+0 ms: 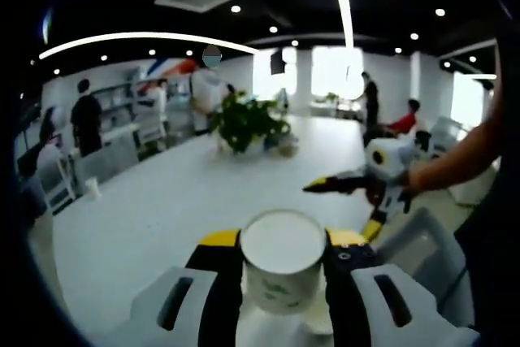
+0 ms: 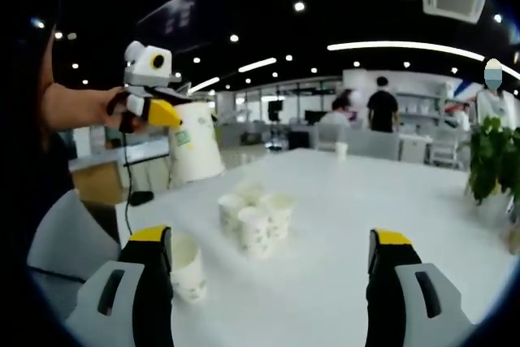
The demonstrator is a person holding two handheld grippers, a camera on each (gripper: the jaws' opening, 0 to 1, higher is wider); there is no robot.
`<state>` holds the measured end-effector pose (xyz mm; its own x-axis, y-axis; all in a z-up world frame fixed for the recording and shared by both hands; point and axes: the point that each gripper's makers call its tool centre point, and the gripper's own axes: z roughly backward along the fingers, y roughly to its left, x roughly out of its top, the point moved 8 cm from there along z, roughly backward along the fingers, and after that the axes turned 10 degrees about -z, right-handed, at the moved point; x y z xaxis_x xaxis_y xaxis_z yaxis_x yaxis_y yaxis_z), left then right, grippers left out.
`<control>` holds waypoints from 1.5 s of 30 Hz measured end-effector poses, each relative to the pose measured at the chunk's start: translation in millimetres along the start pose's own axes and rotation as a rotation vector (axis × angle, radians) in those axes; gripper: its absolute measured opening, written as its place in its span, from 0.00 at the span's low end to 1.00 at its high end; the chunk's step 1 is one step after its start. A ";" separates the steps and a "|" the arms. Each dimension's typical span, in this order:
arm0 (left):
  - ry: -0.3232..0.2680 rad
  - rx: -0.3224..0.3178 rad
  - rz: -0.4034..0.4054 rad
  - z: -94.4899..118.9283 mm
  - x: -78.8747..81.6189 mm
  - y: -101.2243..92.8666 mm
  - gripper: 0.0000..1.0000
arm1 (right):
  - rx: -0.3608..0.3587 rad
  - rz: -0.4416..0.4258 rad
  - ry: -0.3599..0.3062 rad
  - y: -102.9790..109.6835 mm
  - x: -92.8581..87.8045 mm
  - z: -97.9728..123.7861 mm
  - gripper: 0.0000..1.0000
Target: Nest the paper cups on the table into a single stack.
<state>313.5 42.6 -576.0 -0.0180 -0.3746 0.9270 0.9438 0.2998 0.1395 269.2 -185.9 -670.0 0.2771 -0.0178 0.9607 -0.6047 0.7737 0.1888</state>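
In the left gripper view, my left gripper point(image 1: 283, 243) is shut on a white paper cup point(image 1: 284, 274) with a green print, held upright above the white table point(image 1: 162, 217). The right gripper view shows that held cup point(image 2: 195, 148) in the left gripper point(image 2: 162, 111), raised at the upper left. Several cups point(image 2: 256, 217) stand clustered on the table point(image 2: 341, 282) ahead of my right gripper point(image 2: 270, 241), which is wide open and empty. One lone cup point(image 2: 187, 270) stands beside its left jaw. The right gripper point(image 1: 341, 207) hovers open at the right, over the table edge.
A potted plant point(image 1: 248, 123) stands mid-table, seen also as the plant point(image 2: 491, 156) at the far right. A small far cup point(image 2: 341, 150) sits near the table's far end. Grey chairs point(image 1: 414, 241) line the table's side. People stand and sit in the background.
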 end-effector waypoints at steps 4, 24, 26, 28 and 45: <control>-0.008 -0.018 -0.007 -0.2 0.4 -7.8 0.37 | 0.012 0.013 0.008 2.5 2.4 -0.4 0.99; -0.319 0.032 0.063 23.4 7.0 -1.8 0.37 | 0.285 -0.006 -0.021 45.4 73.5 -12.1 0.71; -0.346 0.033 0.079 26.6 7.9 -1.2 0.37 | 0.309 -0.018 -0.022 49.5 77.4 -14.2 0.65; -0.388 0.036 0.108 29.8 10.3 0.1 0.37 | 0.328 -0.004 -0.010 54.4 79.1 -17.0 0.59; -0.510 -0.011 0.201 37.7 8.6 0.0 0.37 | 0.465 -0.096 -0.015 78.7 88.0 -24.0 0.38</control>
<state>300.8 72.5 -554.9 0.0078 0.1628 0.9866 0.9485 0.3112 -0.0588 263.9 -111.4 -575.4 0.3395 -0.0876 0.9365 -0.8480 0.4024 0.3450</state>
